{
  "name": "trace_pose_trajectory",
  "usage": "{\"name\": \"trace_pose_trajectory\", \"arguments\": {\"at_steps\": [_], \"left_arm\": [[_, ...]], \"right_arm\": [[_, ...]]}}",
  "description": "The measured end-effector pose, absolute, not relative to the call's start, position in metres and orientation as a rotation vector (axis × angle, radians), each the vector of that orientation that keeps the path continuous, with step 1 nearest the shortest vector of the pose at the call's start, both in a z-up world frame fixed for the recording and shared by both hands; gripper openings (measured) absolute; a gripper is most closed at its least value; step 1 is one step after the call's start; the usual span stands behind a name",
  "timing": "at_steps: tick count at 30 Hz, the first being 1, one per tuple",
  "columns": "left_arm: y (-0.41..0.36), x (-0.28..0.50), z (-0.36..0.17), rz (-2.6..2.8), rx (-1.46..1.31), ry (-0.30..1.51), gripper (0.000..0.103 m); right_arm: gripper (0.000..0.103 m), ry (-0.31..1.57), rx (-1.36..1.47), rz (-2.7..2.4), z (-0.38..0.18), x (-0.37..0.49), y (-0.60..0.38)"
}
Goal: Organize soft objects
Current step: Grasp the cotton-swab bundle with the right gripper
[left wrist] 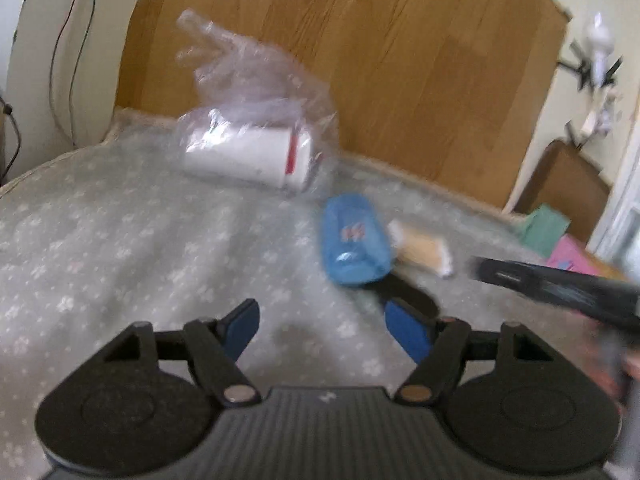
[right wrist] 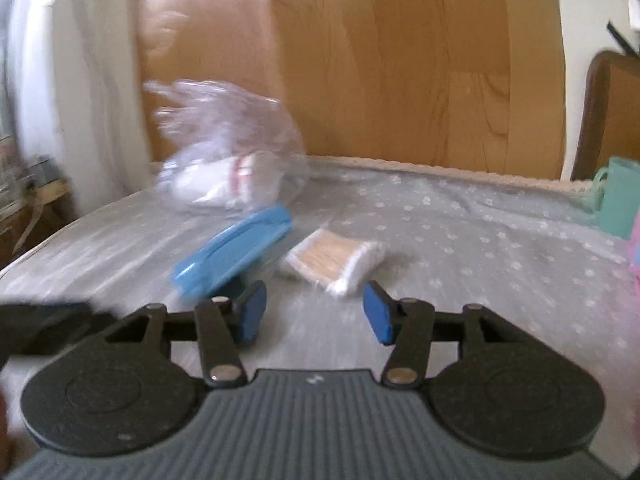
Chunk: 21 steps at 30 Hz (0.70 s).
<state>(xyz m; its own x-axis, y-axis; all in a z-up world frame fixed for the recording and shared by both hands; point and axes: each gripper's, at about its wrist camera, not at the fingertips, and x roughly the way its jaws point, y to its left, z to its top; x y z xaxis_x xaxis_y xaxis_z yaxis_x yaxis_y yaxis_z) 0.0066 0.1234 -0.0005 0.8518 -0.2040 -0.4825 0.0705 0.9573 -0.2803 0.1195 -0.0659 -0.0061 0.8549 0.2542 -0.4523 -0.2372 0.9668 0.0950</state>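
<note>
Both fingers (left wrist: pixel 244 330) (right wrist: pixel 376 312) apart, empty

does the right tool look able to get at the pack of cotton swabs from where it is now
Probably yes. The right tool is open and empty, and the cotton swab pack lies just ahead of it on the grey bedspread, with nothing between. The blue case sits beside it, left.

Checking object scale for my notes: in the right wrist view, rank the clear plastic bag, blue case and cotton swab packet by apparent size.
1. clear plastic bag
2. blue case
3. cotton swab packet
</note>
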Motion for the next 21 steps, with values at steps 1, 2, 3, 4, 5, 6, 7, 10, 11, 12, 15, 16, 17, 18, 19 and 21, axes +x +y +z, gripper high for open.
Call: {"name": "trace_pose_trajectory", "arguments": {"at_steps": [1,2,3,4,5,6,7,10,11,12,15,16,17,18,19,21], "left_arm": [[0.123,0.006,0.001,-0.152,-0.255,0.504,0.071],[0.124,0.002,0.002,-0.155,-0.244,0.488,0.071],[0.122,0.0,0.002,-0.164,-0.231,0.476,0.071],[0.12,0.0,0.003,-0.174,-0.22,0.467,0.071],[0.118,-0.002,0.004,-0.184,-0.216,0.462,0.071],[0.119,-0.001,0.004,-0.19,-0.22,0.464,0.071],[0.121,-0.003,0.003,-0.195,-0.232,0.469,0.071],[0.129,0.001,0.0,-0.203,-0.281,0.487,0.071],[0.13,0.001,-0.001,-0.203,-0.287,0.49,0.071],[0.13,0.001,-0.001,-0.203,-0.286,0.49,0.071],[0.124,-0.002,0.0,-0.202,-0.251,0.477,0.071],[0.123,-0.002,0.0,-0.205,-0.241,0.475,0.071],[0.121,-0.003,0.0,-0.215,-0.228,0.476,0.071],[0.119,-0.003,0.001,-0.226,-0.22,0.48,0.071],[0.116,-0.003,0.001,-0.238,-0.208,0.49,0.071],[0.106,-0.004,0.002,-0.258,-0.179,0.522,0.071]], "right_arm": [[0.071,0.499,0.051,0.243,-0.009,0.137,-0.063],[0.073,0.517,0.056,0.218,-0.015,0.147,-0.058],[0.073,0.534,0.057,0.181,-0.02,0.157,-0.054],[0.073,0.558,0.061,0.15,-0.027,0.168,-0.05],[0.072,0.594,0.078,0.137,-0.033,0.177,-0.051],[0.062,0.625,0.102,0.148,-0.037,0.186,-0.053],[0.05,0.619,0.144,0.165,-0.037,0.187,-0.058],[0.039,0.631,0.151,0.179,-0.031,0.166,-0.063],[0.039,0.635,0.151,0.189,-0.028,0.155,-0.067],[0.039,0.638,0.155,0.196,-0.026,0.142,-0.073],[0.039,0.647,0.162,0.232,-0.023,0.089,-0.092],[0.039,0.645,0.171,0.238,-0.022,0.063,-0.105],[0.039,0.639,0.176,0.246,-0.022,0.045,-0.116],[0.039,0.625,0.176,0.248,-0.023,0.024,-0.128],[0.039,0.605,0.161,0.239,-0.022,0.0,-0.139],[0.039,0.559,0.095,0.2,-0.023,-0.048,-0.157]]}}
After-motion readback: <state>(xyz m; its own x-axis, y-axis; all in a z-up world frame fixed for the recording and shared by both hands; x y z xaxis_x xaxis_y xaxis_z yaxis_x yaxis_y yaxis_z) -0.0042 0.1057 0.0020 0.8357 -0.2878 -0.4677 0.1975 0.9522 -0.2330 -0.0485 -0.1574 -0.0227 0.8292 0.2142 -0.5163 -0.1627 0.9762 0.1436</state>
